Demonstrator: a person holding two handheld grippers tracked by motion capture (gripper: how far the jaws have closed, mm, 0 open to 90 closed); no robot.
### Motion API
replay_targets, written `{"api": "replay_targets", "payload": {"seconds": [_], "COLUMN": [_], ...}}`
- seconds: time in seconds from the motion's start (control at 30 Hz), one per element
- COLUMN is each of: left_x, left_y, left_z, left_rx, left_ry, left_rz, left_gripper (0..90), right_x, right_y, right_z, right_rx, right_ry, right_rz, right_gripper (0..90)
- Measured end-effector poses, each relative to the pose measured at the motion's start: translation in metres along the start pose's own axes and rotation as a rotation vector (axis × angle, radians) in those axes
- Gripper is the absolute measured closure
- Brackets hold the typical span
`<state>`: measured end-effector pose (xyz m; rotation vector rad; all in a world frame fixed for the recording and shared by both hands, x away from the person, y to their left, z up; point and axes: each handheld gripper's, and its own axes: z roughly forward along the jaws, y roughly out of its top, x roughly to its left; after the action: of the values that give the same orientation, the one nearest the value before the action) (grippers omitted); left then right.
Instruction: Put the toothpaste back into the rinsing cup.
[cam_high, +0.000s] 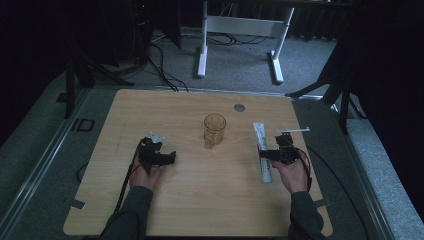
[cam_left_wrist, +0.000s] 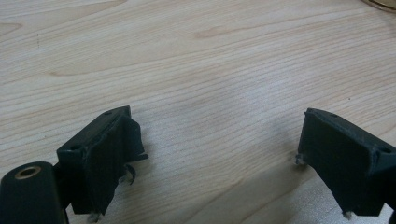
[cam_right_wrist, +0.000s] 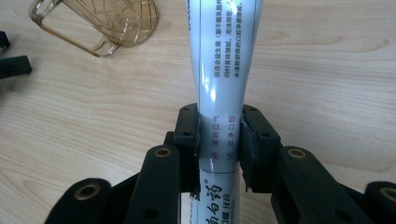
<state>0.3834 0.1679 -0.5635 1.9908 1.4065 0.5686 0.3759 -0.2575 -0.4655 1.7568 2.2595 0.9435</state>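
I have the white squeeze tube with printed lettering (cam_right_wrist: 223, 79) between my right gripper's (cam_right_wrist: 219, 140) fingers (cam_right_wrist: 189, 135), which pinch it across its width near one end. In the high view the tube (cam_high: 262, 150) lies flat on the pale wooden worktop (cam_high: 200, 200), its long axis running away from me, to the right of the amber, ribbed, see-through plastic cup with a handle (cam_high: 214, 130). The cup stands upright, well apart from the tube, ahead and to the left of my right hand (cam_high: 292, 175). My left gripper (cam_left_wrist: 219, 158) rests low over bare worktop, fingers (cam_left_wrist: 105, 154) spread wide and holding nothing. The right hand is clearly the nearer one; I judge the coming move is a lift toward the cup.
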Motion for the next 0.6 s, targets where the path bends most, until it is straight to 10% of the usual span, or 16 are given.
{"api": "replay_targets", "payload": {"seconds": [0.6], "left_x": [0.0000], "left_y": [0.0000], "left_z": [0.0000], "left_rx": [0.000], "left_ry": [0.000], "left_rz": [0.000], "left_gripper": [10.5], "right_x": [0.0030], "right_y": [0.0100], "right_z": [-0.0007], "right_rx": [-0.072], "right_ry": [0.050], "right_rz": [0.033], "right_gripper": [72.0]}}
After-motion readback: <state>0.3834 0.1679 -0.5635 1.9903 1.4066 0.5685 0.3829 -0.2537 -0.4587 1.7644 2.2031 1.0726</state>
